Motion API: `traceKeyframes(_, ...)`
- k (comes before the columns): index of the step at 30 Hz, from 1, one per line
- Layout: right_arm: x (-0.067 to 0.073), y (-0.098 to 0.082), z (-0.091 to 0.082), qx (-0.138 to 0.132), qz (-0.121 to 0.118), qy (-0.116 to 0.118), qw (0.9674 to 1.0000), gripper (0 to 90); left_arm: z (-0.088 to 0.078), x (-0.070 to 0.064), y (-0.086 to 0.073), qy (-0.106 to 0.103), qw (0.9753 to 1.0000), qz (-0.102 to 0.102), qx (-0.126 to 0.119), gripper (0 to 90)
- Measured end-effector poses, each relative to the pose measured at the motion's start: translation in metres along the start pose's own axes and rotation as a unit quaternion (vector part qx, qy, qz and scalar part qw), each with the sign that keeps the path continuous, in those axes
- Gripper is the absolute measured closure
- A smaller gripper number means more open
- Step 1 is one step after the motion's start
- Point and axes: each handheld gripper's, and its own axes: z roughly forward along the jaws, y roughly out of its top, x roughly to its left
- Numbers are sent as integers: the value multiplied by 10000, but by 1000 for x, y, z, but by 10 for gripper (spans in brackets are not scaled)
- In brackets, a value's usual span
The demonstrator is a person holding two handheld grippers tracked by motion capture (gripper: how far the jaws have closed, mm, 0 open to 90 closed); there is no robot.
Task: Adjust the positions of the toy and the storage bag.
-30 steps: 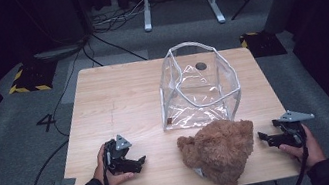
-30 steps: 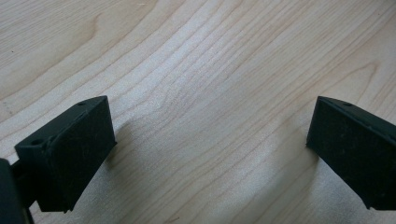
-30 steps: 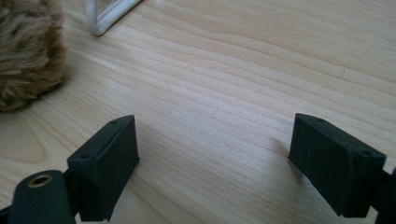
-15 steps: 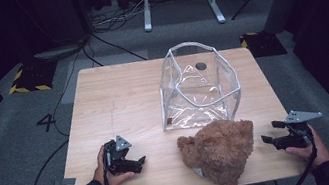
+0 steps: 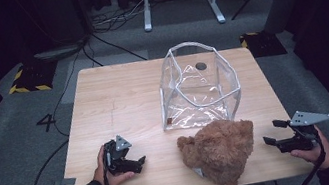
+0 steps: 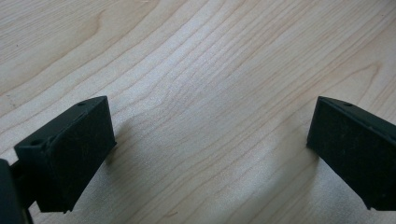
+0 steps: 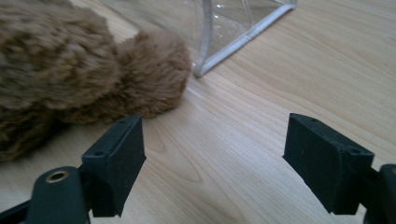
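Wood of the counter is pale and its grain shows well in both gripper views. At the left side of the high view, the left tool lies low on the counter in the person's left hand, near the front edge. Its jaws stand wide apart, and in the left gripper view there is nothing between them except bare wood.

In the middle stands a clear plastic bag with a white rim, open at the top, behind the front row of things. Just in front of it lies a brown plush teddy bear, close to the front edge of the counter; its fur touches or almost touches the bottom edge of the bag.

At the right, the right tool is in the person's right hand, near the right corner of the counter, and it points at the bear. Its jaws have just been closing a little, but they are apart, with nothing between them. In the right gripper view the bear is beyond the left jaw, not touching it.
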Motion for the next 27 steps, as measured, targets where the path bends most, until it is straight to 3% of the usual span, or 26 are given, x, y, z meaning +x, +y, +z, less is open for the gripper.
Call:
traceKeyframes(8,13,12,-12,-224,-194,204,9994,204,0,0,0,-1,10000,-1,1,9)
traceKeyframes(27,44,31,-22,-382,-617,669,9951,204,0,0,0,0,10000,-1,0,9)
